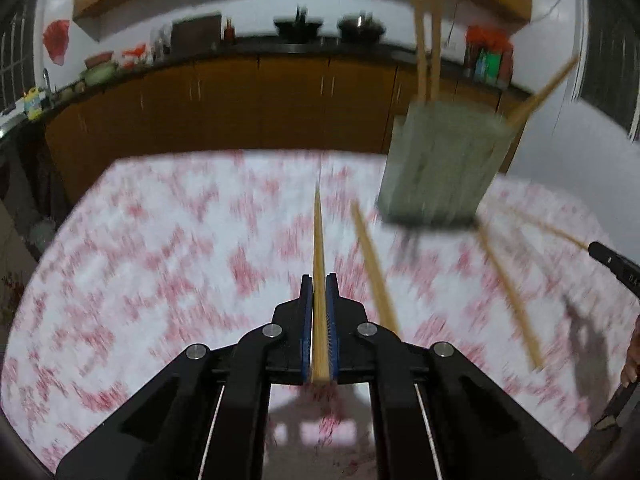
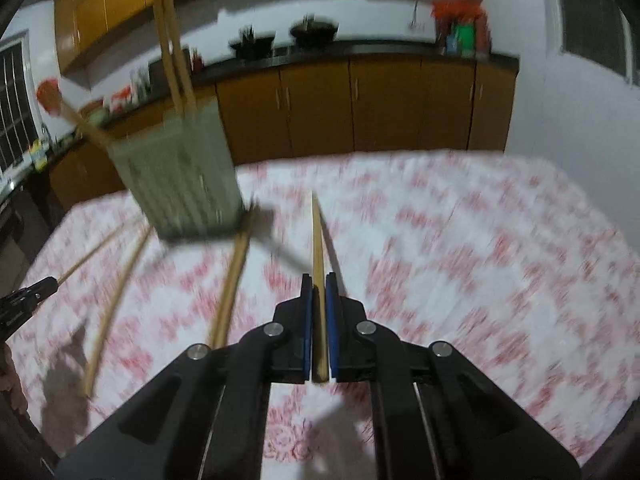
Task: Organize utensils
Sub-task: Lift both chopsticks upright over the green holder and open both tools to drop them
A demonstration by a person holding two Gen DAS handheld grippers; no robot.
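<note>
Both grippers look alike. The left gripper (image 1: 319, 286) and the right gripper (image 2: 319, 284) each have two matte black, angular fingers lined inside with blue ribbed pads (image 1: 307, 320). Round silver screw heads (image 1: 273, 330) sit on the linkage joints, four per gripper. Thin pale rods (image 1: 212, 432) run back along the black frame.

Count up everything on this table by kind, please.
Chopsticks: 7 (3 in the holder, 2 on the table, 1 in the left gripper, 1 in the right gripper)
Holder: 1
Total: 8
</note>
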